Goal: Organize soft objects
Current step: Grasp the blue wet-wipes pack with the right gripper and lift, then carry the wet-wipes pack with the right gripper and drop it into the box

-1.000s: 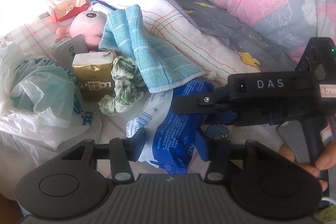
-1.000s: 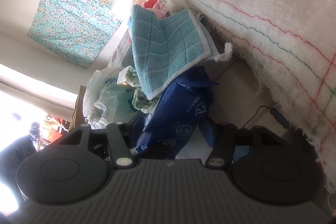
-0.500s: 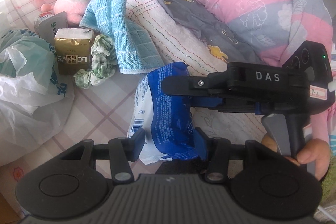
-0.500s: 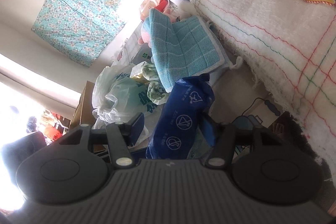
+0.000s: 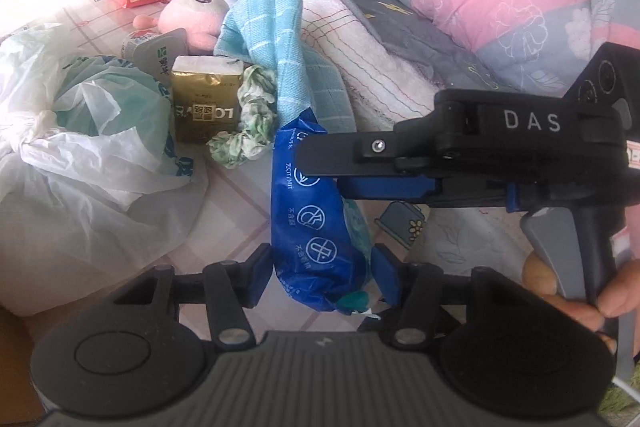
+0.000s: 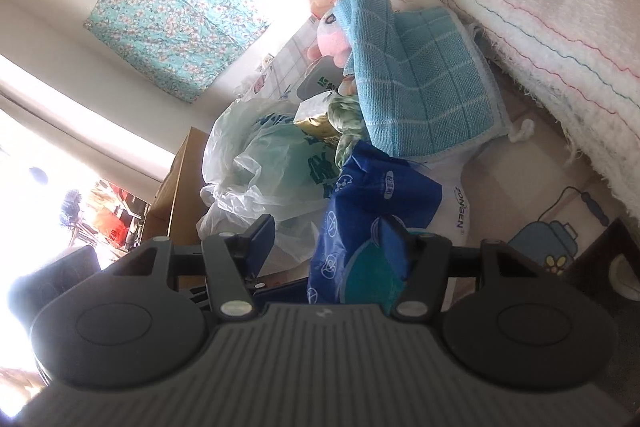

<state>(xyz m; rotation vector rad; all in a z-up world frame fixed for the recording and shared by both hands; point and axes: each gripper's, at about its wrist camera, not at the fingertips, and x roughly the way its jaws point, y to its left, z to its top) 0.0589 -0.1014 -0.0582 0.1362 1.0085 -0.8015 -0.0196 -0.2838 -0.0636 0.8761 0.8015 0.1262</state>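
Pack (image 5: 310,227) of blue-wrapped tissues now hangs lifted off the bedsheet (image 5: 236,203): your right gripper (image 5: 320,171) clamps its top, while your left gripper (image 5: 320,277) loosens, jaws opening around its bottom.

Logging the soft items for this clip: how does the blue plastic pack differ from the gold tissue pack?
The blue plastic pack is long, crumpled and printed with white round symbols; the gold tissue pack is a squat, firm-edged block with white tissue showing on top. The blue plastic pack sits between the fingers of both tools, whereas the gold tissue pack stands untouched on the bed beside a green scrunchie. Both are glossy plastic-wrapped packs.
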